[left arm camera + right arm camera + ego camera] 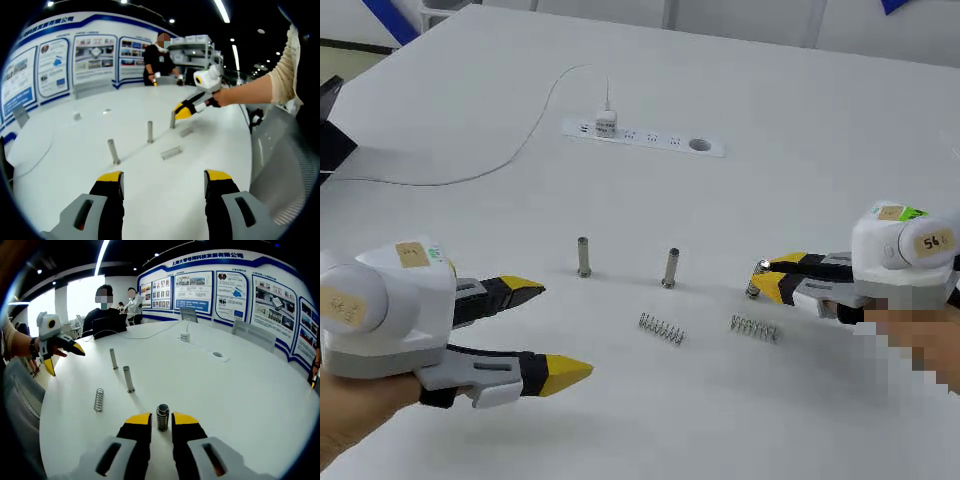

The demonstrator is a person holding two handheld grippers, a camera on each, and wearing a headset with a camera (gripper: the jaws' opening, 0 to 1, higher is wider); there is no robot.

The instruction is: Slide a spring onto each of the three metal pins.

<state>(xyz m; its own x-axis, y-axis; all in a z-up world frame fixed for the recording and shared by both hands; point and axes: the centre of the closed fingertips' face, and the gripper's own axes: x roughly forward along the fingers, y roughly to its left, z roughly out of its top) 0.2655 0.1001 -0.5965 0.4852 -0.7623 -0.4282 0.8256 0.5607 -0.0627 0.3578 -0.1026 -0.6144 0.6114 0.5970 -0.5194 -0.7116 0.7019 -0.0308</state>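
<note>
- Three pins stand upright on the white counter [800, 100], in a row across the middle of the head view: the left pin [584, 256], the middle pin [670, 268] and the right pin [172, 120].
- The right pin is at the tips of the right gripper [765, 277], which reaches in from the right edge of the head view.
- One spring [162, 417] sits upright over the right pin, seen almost end-on at bottom centre of the right gripper view. The right gripper's jaws are drawn in close on either side of it, pinching its coils.
- Two more springs lie flat on the counter, lower in the head view than the row of pins. The left loose spring [660, 328] is just below the middle pin, and the right loose spring [754, 328] is just below the right pin, near the right gripper's lower jaw.
- The left and middle pins are bare.
- The left gripper [548, 330] is at the lower left of the head view, well apart from the pins. Its jaws are spread wide, with the yellow tips pointing toward the row.
- A power strip [642, 137] lies at upper centre of the head view. A white plug [606, 124] sits in its left end, and a thin cable [520, 150] curves away to the left edge.
</note>
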